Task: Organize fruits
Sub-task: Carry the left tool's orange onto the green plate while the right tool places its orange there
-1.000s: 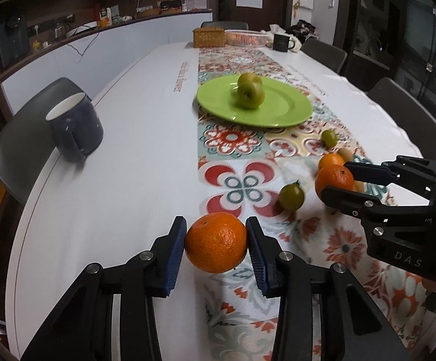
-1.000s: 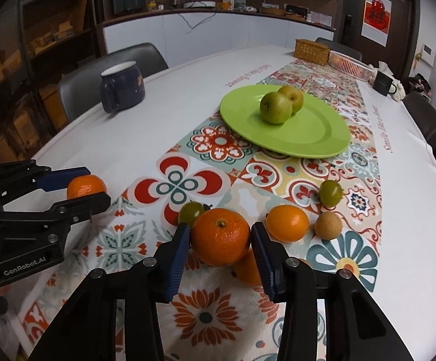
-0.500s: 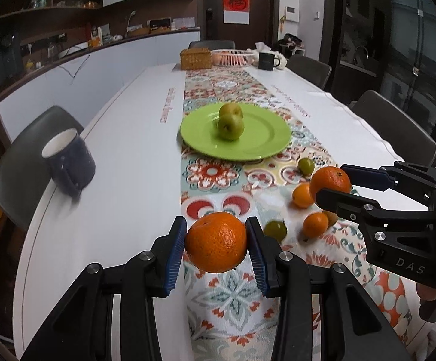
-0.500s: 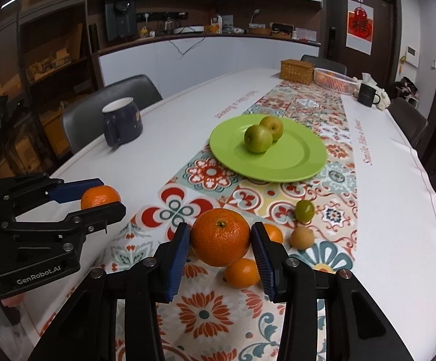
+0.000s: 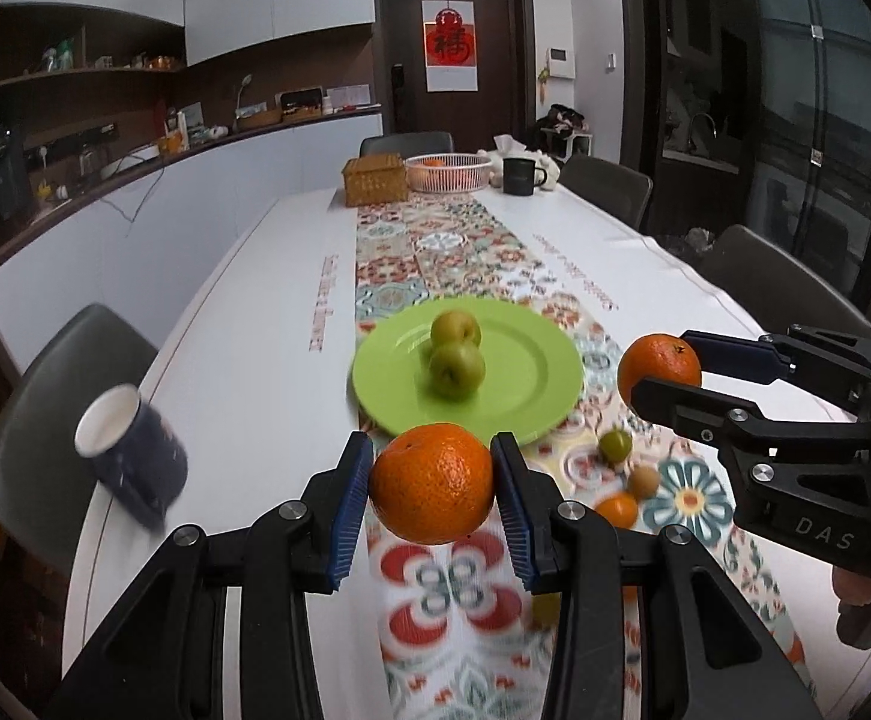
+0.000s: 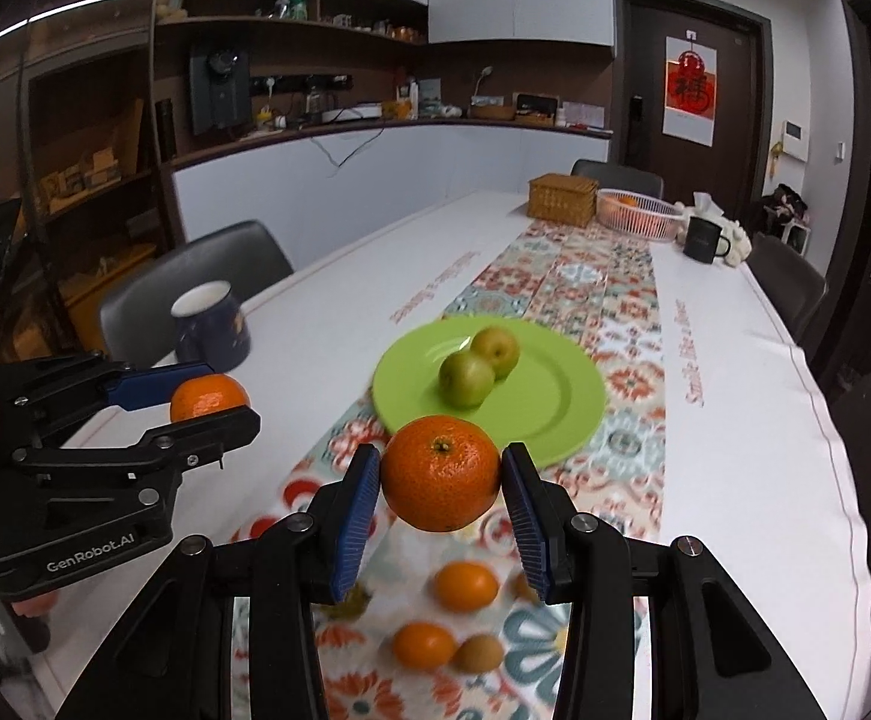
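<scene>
Both tongs are shown loaded: the left gripper (image 5: 432,483) is closed on an orange (image 5: 432,483), and the right gripper (image 6: 440,473) is closed on a second orange (image 6: 440,473), each fruit pinched at its sides by ribbed blue pads (image 6: 354,507). Compared with a second ago, when both oranges were held low over the table runner (image 5: 453,594), both have been raised clear of it and carried forward, so that the green plate (image 5: 531,372) now lies just beyond the fingertips; a transfer toward the plate is thus judged to be under way, with release not yet made. The oranges are round, with dimpled, matte rind; the right one shows its stem scar. Ahead, two smooth, yellow-green apples (image 5: 456,351) are seen touching on the glossy, shallow plate. Below and behind the tips, small oranges (image 6: 465,585), a brownish round fruit (image 6: 479,653) and a small green fruit (image 5: 615,445) remain loose on the patterned cloth. Left of the tongs, a dark blue mug (image 5: 132,474) stands on the white tabletop (image 5: 237,360).
</scene>
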A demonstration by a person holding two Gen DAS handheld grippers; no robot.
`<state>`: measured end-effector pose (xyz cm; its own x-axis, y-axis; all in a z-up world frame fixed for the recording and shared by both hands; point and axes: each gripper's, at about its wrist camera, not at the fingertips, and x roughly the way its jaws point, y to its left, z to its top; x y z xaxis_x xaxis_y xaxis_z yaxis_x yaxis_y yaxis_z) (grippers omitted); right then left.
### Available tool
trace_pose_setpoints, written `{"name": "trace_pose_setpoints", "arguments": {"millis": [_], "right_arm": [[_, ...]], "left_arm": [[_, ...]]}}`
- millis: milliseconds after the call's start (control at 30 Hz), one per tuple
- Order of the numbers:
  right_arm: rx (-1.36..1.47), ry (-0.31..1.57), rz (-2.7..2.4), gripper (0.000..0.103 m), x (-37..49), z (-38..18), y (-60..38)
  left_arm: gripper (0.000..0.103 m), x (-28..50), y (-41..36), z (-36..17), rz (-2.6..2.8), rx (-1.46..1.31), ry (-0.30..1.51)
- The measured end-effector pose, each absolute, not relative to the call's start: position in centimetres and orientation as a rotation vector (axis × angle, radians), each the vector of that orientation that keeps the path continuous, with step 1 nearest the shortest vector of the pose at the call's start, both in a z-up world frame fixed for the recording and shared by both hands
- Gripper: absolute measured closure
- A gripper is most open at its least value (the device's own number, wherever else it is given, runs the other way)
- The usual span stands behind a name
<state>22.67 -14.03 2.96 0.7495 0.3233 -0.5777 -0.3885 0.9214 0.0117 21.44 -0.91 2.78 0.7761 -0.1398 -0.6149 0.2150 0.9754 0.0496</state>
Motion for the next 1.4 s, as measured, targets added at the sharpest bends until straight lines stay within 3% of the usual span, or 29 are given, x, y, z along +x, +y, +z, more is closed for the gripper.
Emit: {"name": "trace_pose_setpoints", "arguments": {"millis": [467,867,1267,1400], "right_arm": [[-0.063,0.645,0.355,0.060,32.3,4.0,-14.4],[-0.037,0.799,0.307,0.060,39.6,-0.8,-14.4],[-0.045,0.870,0.293,0.060,41.6,-3.9,-14.1],[-0.039,0.875,0.286,0.059,41.6,-4.2,-14.0]], "left_arm": [[0.063,31.1,-1.3,3.1,-0.213,0.112,0.697],[0.063,39.0,-0.7,-1.4,-0.256,0.040,0.842],[0.063,41.8,-0.7,-4.6,-0.268,0.009,0.933],[0.050,41.7,-0.5,-4.6,-0.268,-0.006,0.933]]}}
